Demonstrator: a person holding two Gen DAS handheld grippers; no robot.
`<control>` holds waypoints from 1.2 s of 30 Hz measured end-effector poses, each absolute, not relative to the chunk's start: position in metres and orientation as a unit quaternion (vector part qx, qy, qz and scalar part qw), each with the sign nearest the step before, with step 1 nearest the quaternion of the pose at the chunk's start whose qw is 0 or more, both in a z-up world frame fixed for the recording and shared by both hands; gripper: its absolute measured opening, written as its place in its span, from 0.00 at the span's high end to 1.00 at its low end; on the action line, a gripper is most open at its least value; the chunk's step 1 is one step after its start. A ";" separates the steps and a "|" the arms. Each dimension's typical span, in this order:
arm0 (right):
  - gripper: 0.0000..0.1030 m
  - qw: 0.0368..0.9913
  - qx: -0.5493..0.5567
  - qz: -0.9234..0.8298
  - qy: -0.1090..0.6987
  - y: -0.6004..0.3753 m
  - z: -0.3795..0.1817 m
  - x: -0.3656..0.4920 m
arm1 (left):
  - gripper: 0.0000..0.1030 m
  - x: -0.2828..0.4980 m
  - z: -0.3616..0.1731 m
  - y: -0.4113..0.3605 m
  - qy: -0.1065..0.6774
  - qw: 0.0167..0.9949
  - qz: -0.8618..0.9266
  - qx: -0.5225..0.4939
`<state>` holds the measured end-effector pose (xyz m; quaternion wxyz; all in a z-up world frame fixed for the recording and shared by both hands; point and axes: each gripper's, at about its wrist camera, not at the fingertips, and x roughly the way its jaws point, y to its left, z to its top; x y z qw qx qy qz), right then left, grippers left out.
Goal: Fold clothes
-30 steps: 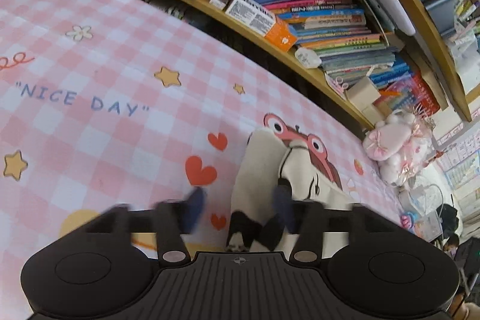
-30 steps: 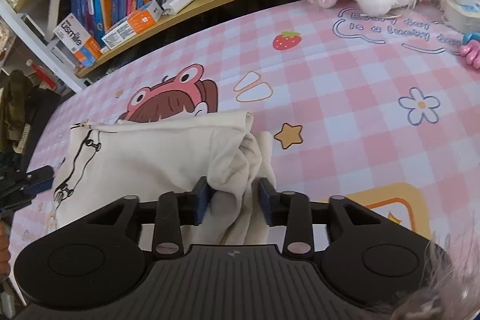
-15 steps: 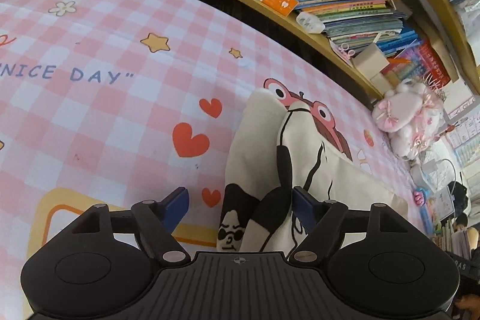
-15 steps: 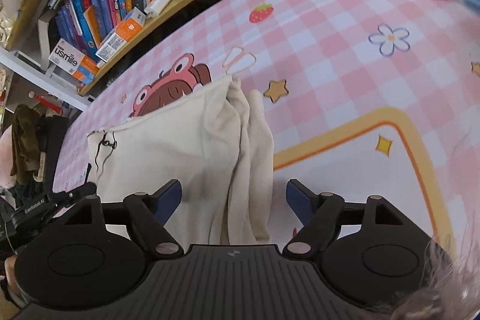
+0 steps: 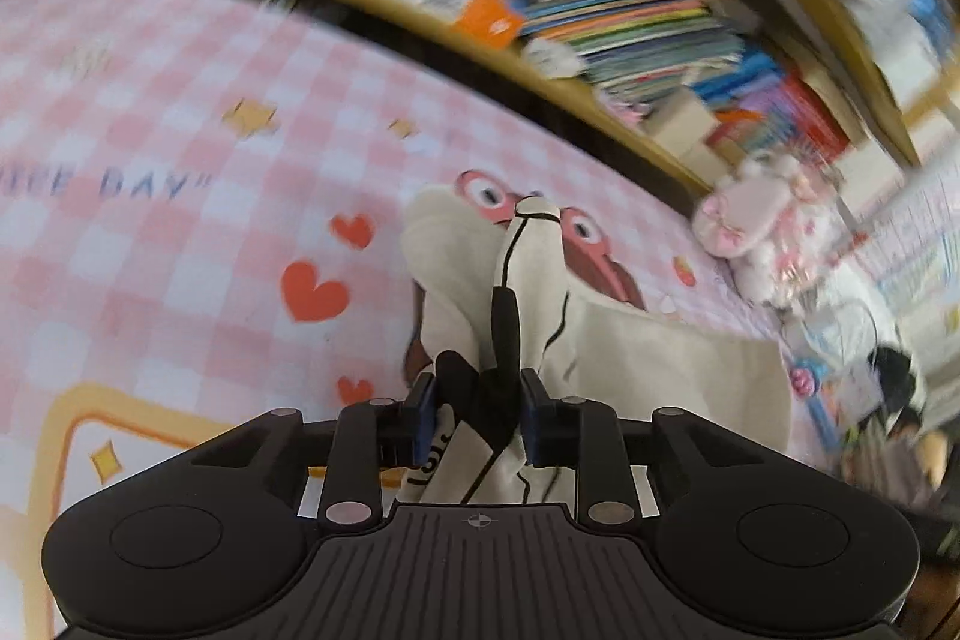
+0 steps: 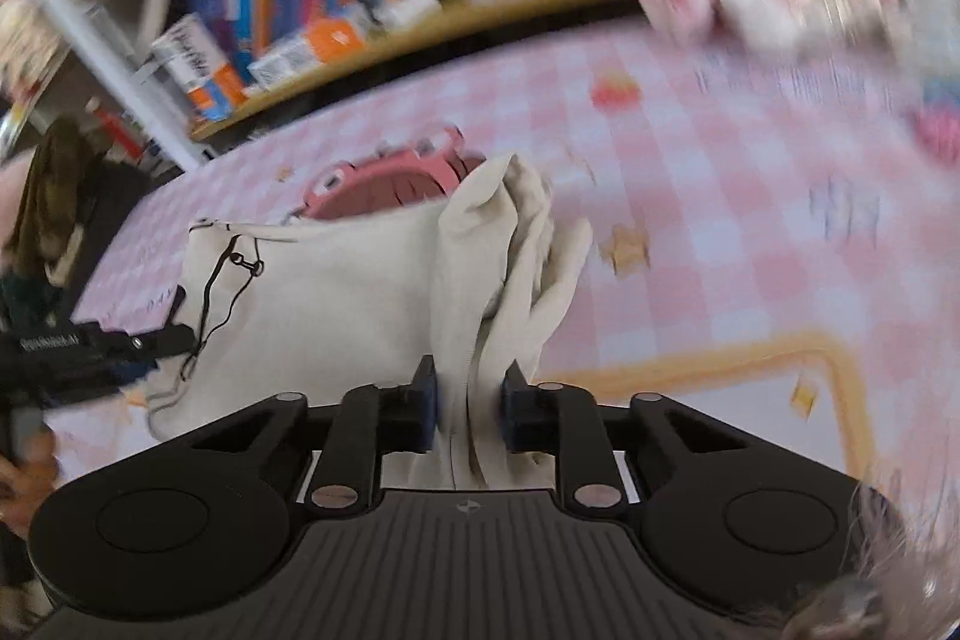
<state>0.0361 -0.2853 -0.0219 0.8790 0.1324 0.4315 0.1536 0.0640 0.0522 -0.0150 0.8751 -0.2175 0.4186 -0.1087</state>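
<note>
Nearest in the left wrist view, the left gripper (image 5: 477,415) has its fingers (image 5: 423,418) drawn narrow and closing on a bunched end of the garment (image 5: 660,370), with black-printed cloth pinched between the pads. In the right wrist view the right gripper (image 6: 468,409) does the same at the opposite end: its fingers (image 6: 427,403) are closing on a gathered cream fold, and cloth fills the gap. Taking both ends at once seems meant to let the person lift and carry one edge over evenly, without the middle sagging or twisting.

Past the fingers, the garment (image 6: 312,304) lies on the pink checked bench (image 5: 150,220), already narrowed into a band, its black line drawing facing up near the left side. It stretches between the two grippers, and the left gripper (image 6: 90,346) shows at the far edge of the right view.

Behind it a red frog print (image 5: 540,220) on the bench cover peeks out. Farther back stand a plush toy (image 5: 750,220) and a shelf of books (image 5: 600,10), both blurred. They sit well clear of the fold.
</note>
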 end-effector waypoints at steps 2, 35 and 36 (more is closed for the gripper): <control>0.83 0.886 0.115 0.155 0.422 -0.282 -0.020 0.035 | 0.73 0.065 -0.018 0.052 0.425 0.873 -0.105 -0.215; 0.80 0.884 0.102 0.154 0.429 -0.281 -0.030 0.028 | 0.70 0.063 -0.030 0.051 0.440 0.865 -0.110 -0.216; 0.79 0.879 0.123 0.150 0.436 -0.285 -0.031 0.030 | 0.69 0.064 -0.032 0.055 0.444 0.860 -0.109 -0.226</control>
